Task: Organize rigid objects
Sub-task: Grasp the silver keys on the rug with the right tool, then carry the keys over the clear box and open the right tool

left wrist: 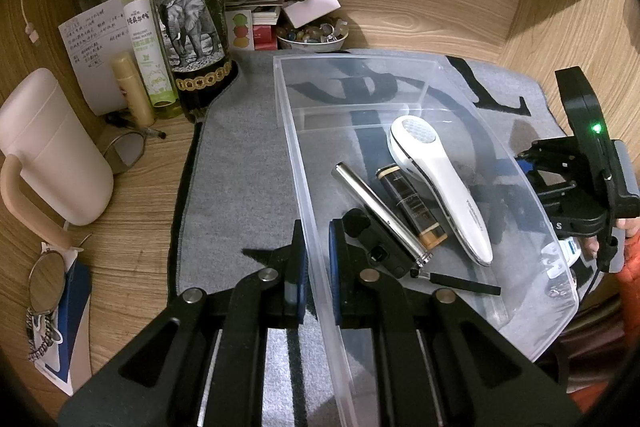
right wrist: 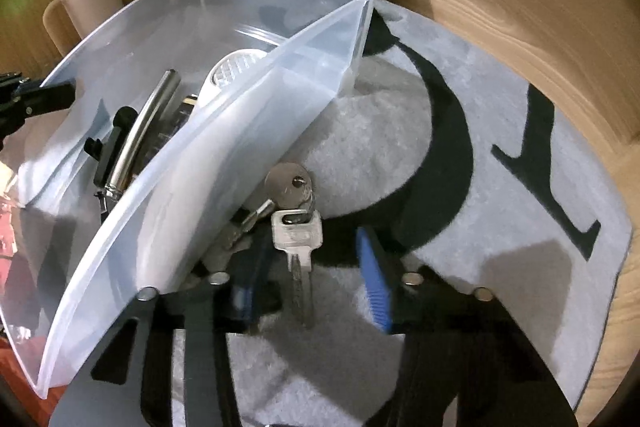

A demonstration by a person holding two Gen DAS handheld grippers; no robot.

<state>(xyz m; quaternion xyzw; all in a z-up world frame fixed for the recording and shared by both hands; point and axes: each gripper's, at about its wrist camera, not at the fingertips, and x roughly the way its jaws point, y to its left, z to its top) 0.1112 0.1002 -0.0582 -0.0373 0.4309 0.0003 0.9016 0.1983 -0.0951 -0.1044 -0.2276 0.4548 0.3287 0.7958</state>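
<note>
The left gripper [left wrist: 314, 263] pinches the clear bin's [left wrist: 288, 131] near wall. The right gripper [right wrist: 316, 275] stands wide open around the keys [right wrist: 294, 211], at six o'clock beside the bin, their tips blurred and partly hidden.

Bin [left wrist: 400, 75] on mat [left wrist: 240, 167]; keys [right wrist: 296, 223] right.

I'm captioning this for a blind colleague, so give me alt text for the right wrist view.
A bunch of keys lies on a grey mat between the open fingers of the right hand-held gripper, beside a clear plastic bin holding a white handheld device and a metal tube.
</note>
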